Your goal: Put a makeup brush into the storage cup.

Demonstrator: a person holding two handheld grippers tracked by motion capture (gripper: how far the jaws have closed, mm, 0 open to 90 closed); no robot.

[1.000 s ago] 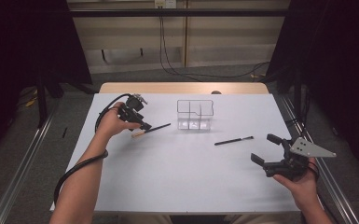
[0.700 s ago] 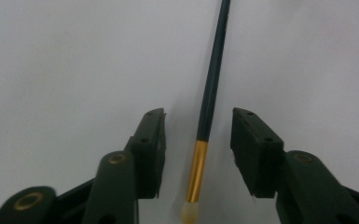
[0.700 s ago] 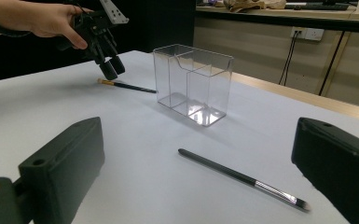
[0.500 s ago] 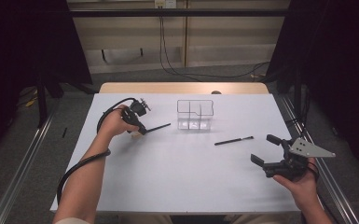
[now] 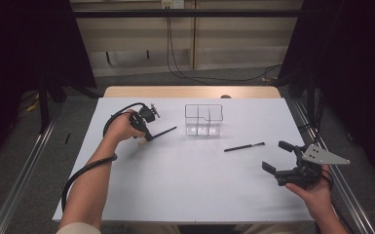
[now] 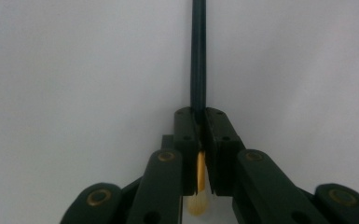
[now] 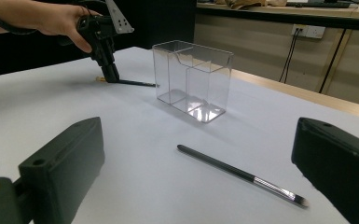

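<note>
A black-shafted brush (image 5: 164,131) with a gold ferrule and a pale tip lies flat on the white table (image 5: 175,195), left of a clear plastic box (image 5: 203,119). My left gripper (image 5: 146,137) points down at it, and its jaws have just been closing. They are now shut on the brush shaft (image 6: 198,56) near the pale tip. A second dark brush (image 5: 244,146) with a silver ferrule lies right of the box. My right gripper (image 5: 274,156) is held open low at the right, and the second brush (image 7: 238,173) lies ahead of its jaws.
The clear box (image 7: 193,79) has inner partitions and stands upright at mid-table. A cable loops from the left gripper (image 7: 109,72) along the forearm. A wooden strip (image 5: 190,91) edges the far side of the table. Dark floor and rails flank both sides.
The left gripper's jaws have closed onto the brush shaft by the box. The right gripper has kept still and open.
</note>
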